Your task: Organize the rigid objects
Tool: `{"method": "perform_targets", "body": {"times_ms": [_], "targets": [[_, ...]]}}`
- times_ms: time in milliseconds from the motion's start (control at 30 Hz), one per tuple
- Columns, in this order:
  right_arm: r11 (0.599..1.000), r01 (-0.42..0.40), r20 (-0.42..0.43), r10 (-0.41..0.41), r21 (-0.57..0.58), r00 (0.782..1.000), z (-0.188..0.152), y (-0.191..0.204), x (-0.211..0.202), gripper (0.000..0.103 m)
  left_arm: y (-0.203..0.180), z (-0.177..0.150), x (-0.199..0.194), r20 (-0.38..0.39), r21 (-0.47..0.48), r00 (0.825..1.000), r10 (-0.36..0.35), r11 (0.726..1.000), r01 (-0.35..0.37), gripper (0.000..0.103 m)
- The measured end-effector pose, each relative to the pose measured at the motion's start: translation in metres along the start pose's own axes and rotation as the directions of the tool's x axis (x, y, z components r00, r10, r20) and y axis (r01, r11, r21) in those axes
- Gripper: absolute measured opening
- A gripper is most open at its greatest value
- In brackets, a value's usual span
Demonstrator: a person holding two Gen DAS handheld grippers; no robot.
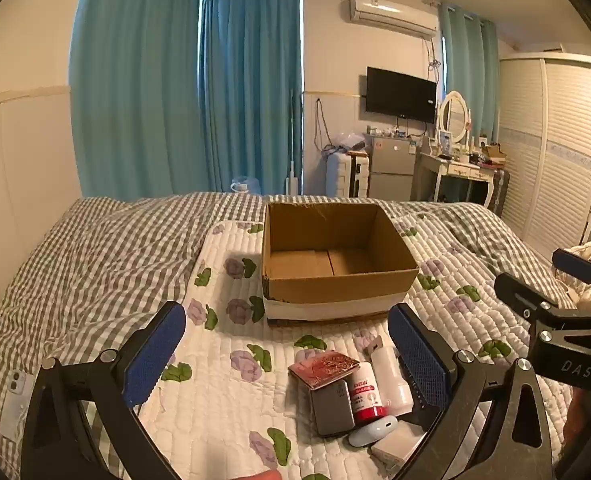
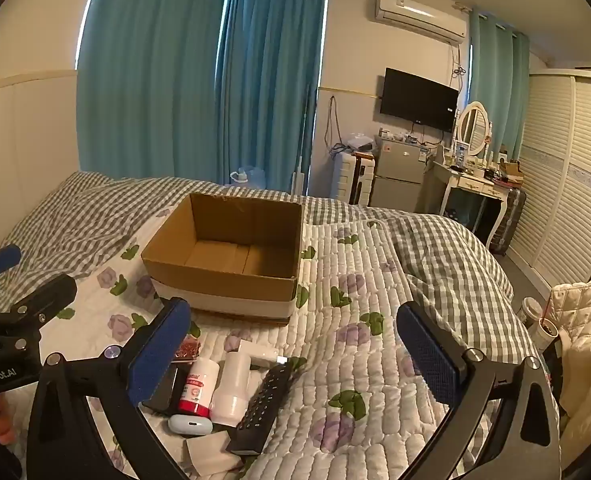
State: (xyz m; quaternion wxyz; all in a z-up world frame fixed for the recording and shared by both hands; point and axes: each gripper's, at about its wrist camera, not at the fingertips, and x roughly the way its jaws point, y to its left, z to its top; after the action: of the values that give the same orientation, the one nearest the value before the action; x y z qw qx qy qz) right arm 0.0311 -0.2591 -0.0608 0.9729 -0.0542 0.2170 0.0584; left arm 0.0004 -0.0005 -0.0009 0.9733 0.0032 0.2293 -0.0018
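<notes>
Clutter lies bunched on the flowered quilt (image 2: 375,280) at the near edge of the bed: a red-capped bottle (image 2: 197,388), a white bottle (image 2: 231,388), a black remote (image 2: 263,408), a dark phone-like slab (image 1: 331,408), a red packet (image 1: 323,366), a small white earbud case (image 2: 189,424) and a white card or box (image 1: 399,446). They touch and overlap one another. The empty cardboard box (image 1: 335,280) stands open just beyond them on the same quilt.

The left gripper (image 1: 287,360) has its fingers spread wide with nothing between them; the pile sits low by its right finger. The right gripper (image 2: 291,356) is equally wide and empty, hovering above the pile, which lies towards its left finger. Both point gently downward.

My judgement is that nothing has gone into the box yet, so the first pick is next. The risk comes from the crowding: closing on one bottle could drag or topple its neighbour, and the round bottles may roll on the soft, ridged quilt. The flat slab and card lie flush with the bedding, so fingers may pinch fabric instead. With the two grippers close together over the same heap, they could also knock each other. The box rests on yielding bedding and might tip or slide if bumped.
</notes>
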Motion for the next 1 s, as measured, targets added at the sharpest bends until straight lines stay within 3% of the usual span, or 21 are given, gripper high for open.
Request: {"method": "perform_targets", "body": {"times_ms": [200,1000], "targets": [[1.000,0.002,-0.006,-0.002,-0.001,1.000,0.0008,-0.0006,0.0005,0.103,-0.0014,-0.0004,0.0048,-0.028,0.001,1.000,0.002,1.000,-0.001,0.103],[1.000,0.015,-0.003,-0.015,-0.016,1.000,0.0006,0.0005,-0.0007,0.103,0.0007,0.0006,0.0010,-0.012,-0.014,1.000,0.007,1.000,-0.007,0.103]]}}
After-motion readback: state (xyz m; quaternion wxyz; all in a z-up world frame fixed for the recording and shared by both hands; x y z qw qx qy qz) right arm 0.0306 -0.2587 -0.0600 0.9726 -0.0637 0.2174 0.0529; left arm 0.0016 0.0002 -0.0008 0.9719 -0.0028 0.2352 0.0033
